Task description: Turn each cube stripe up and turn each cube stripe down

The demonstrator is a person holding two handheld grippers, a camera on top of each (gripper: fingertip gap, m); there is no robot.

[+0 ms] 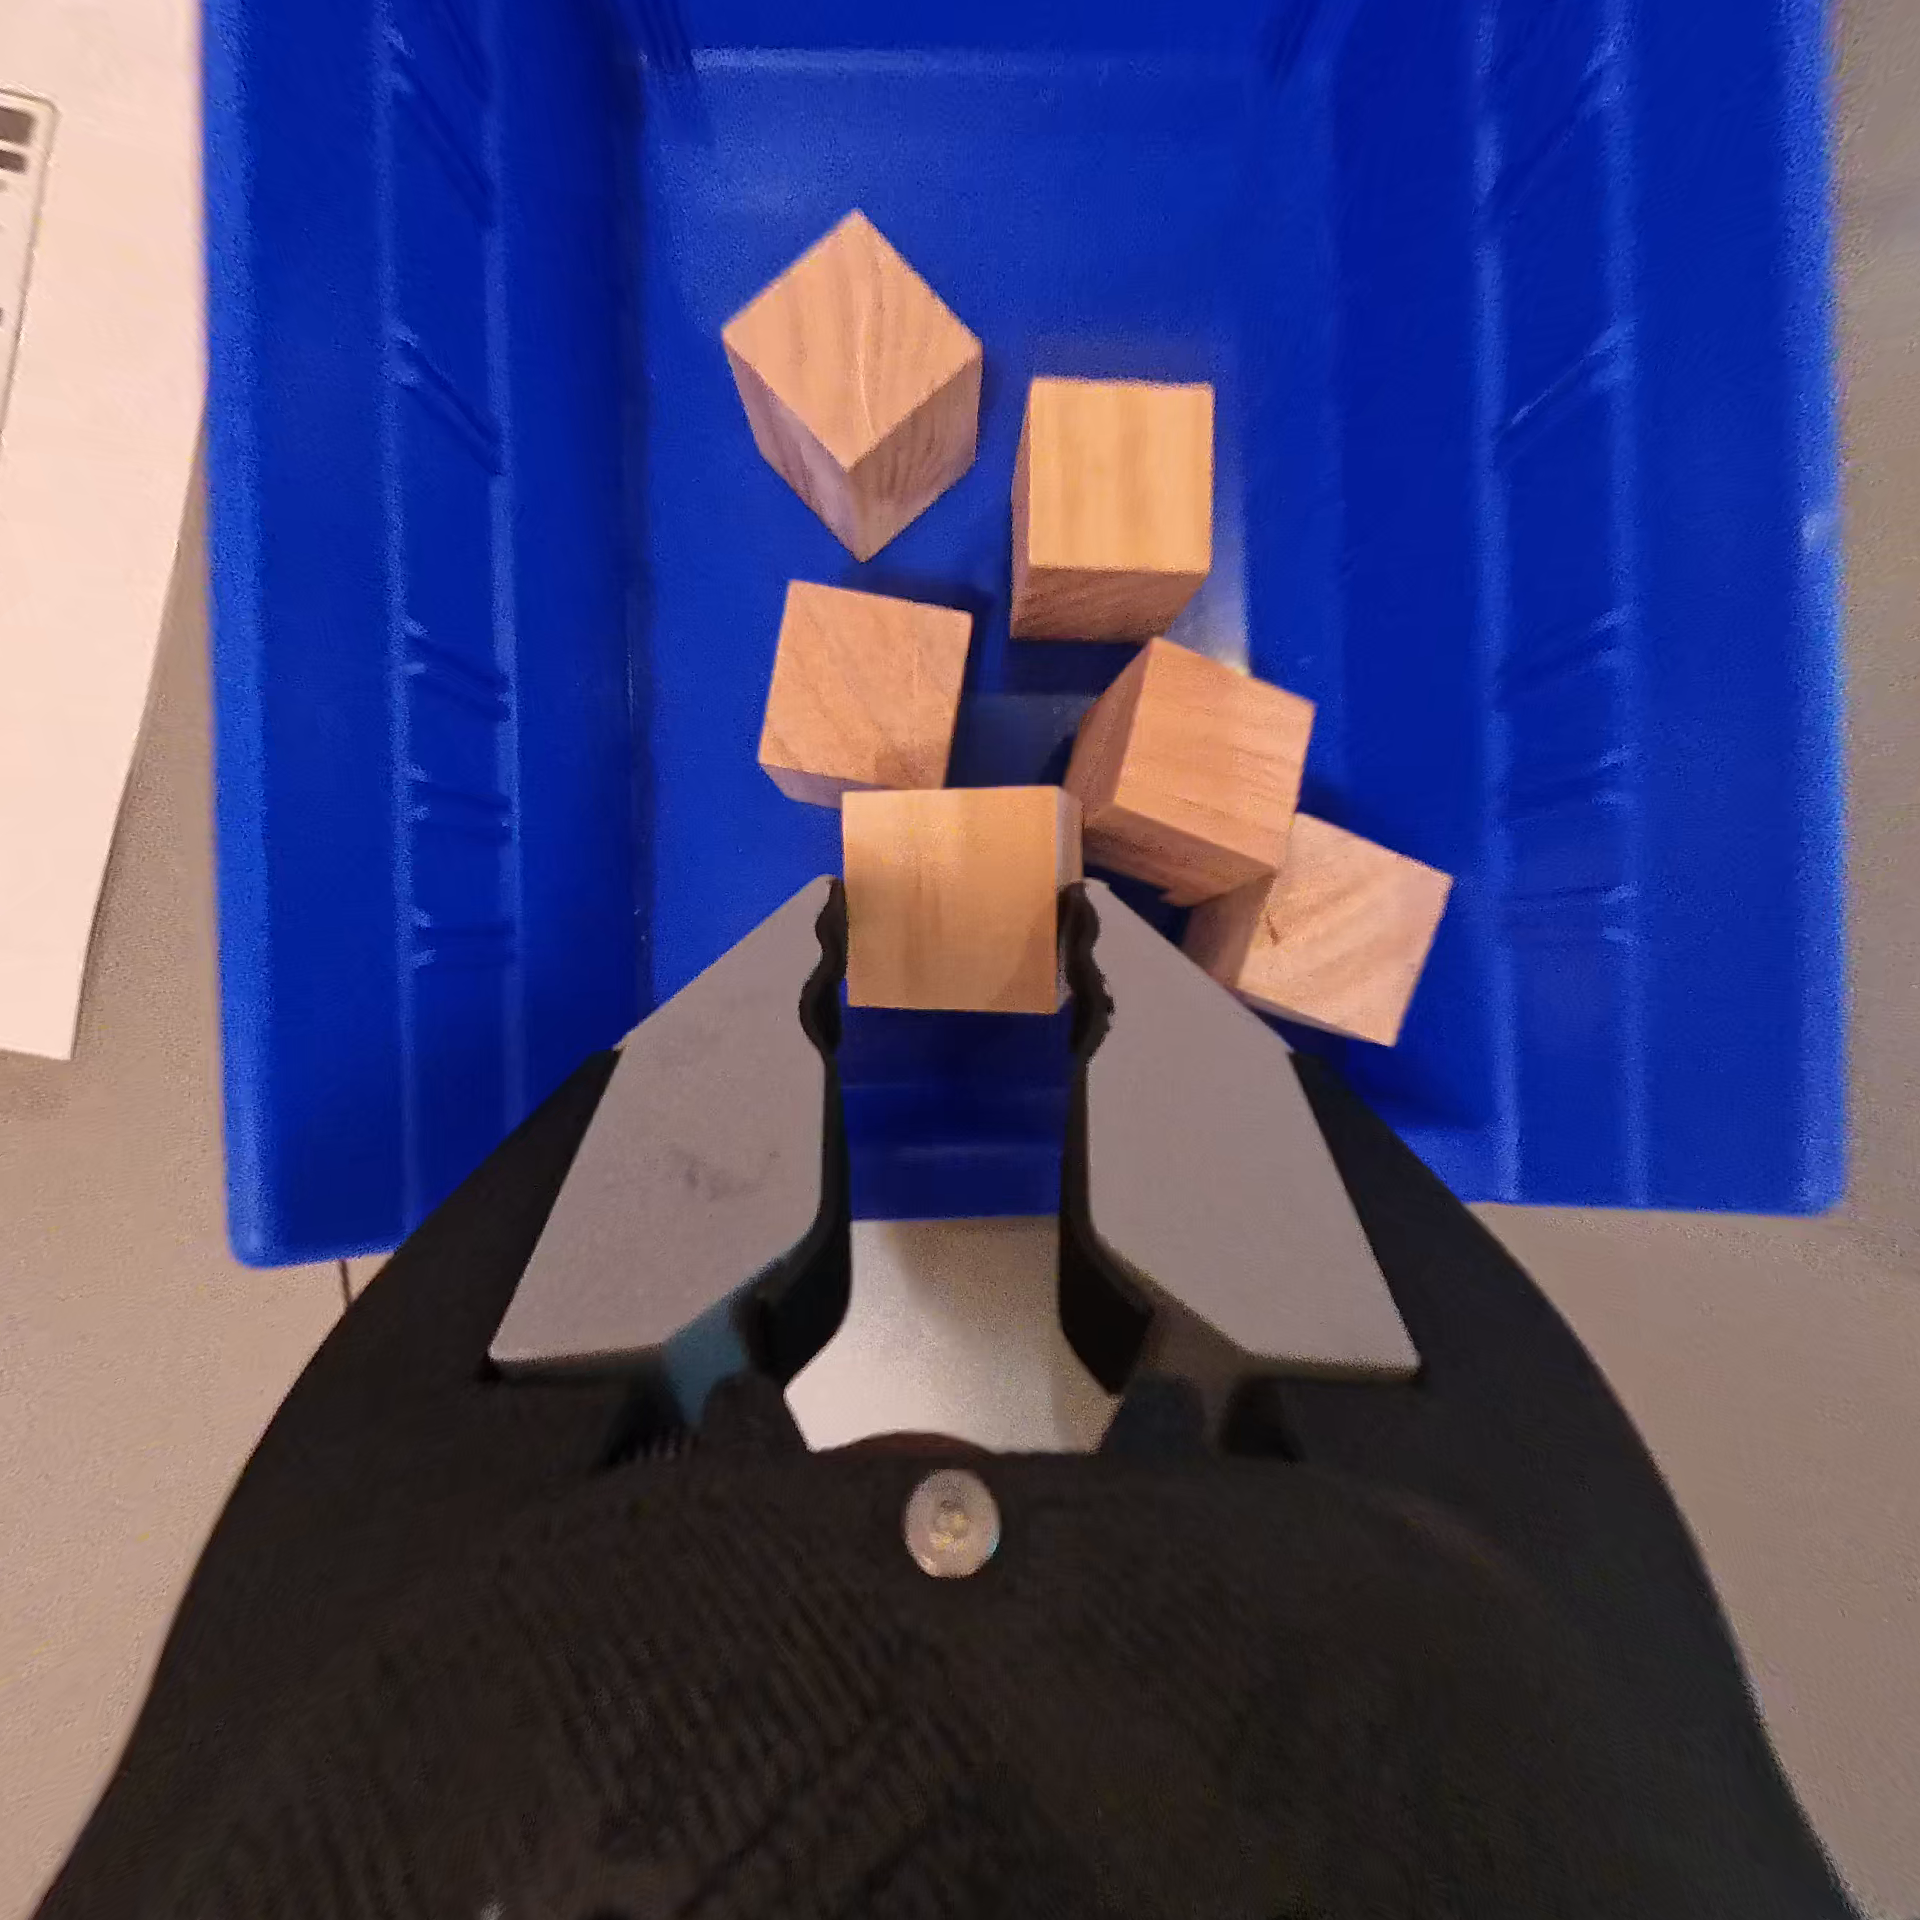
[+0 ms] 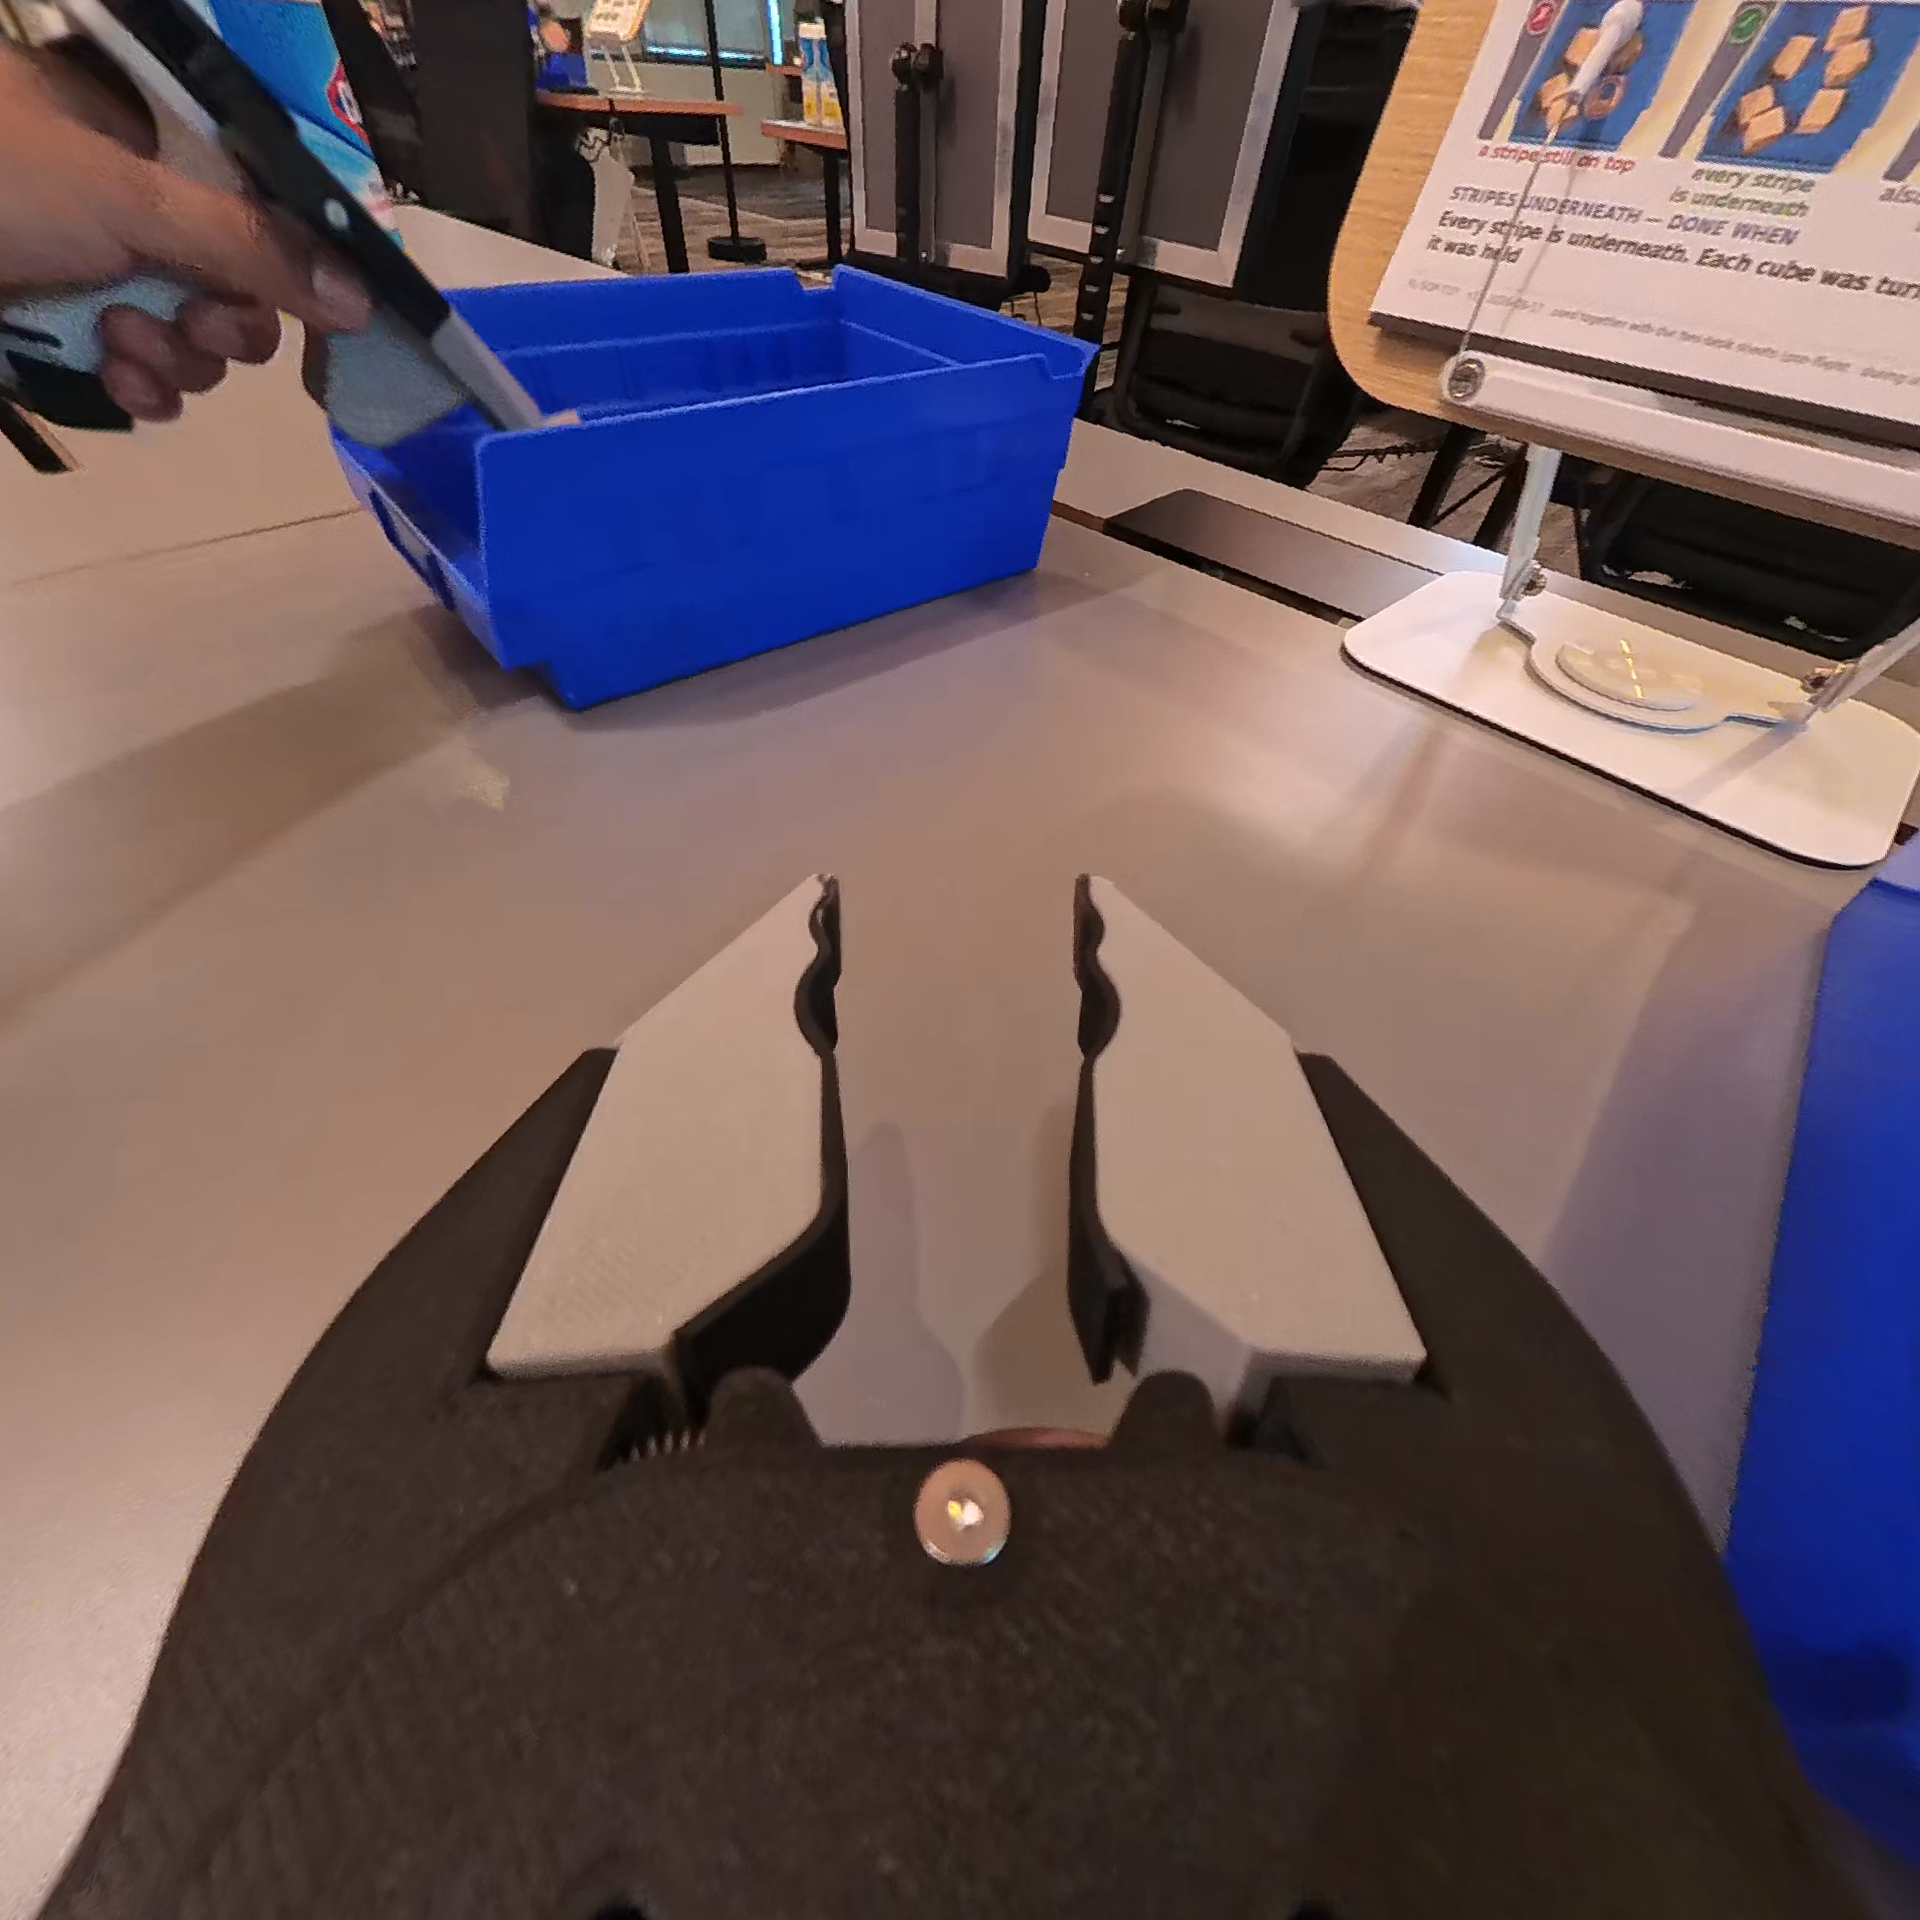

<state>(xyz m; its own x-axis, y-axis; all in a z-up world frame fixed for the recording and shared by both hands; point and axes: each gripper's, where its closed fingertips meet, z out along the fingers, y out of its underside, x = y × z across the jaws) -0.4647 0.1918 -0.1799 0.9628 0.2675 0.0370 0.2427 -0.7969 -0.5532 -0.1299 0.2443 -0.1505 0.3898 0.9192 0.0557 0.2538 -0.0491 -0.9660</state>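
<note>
In the left wrist view, my left gripper is shut on a plain wooden cube and holds it above the floor of a blue bin. Several other wooden cubes lie in the bin: one tilted at the back, one back right, one left, one right leaning on another. No stripe shows on any visible face. My right gripper is open and empty over the grey table. In the right wrist view the left gripper, held by a hand, reaches into the blue bin.
A white sheet of paper lies left of the bin. An instruction board on a white stand is at the right rear of the table. A blue object is at the right edge. Chairs and tables stand beyond.
</note>
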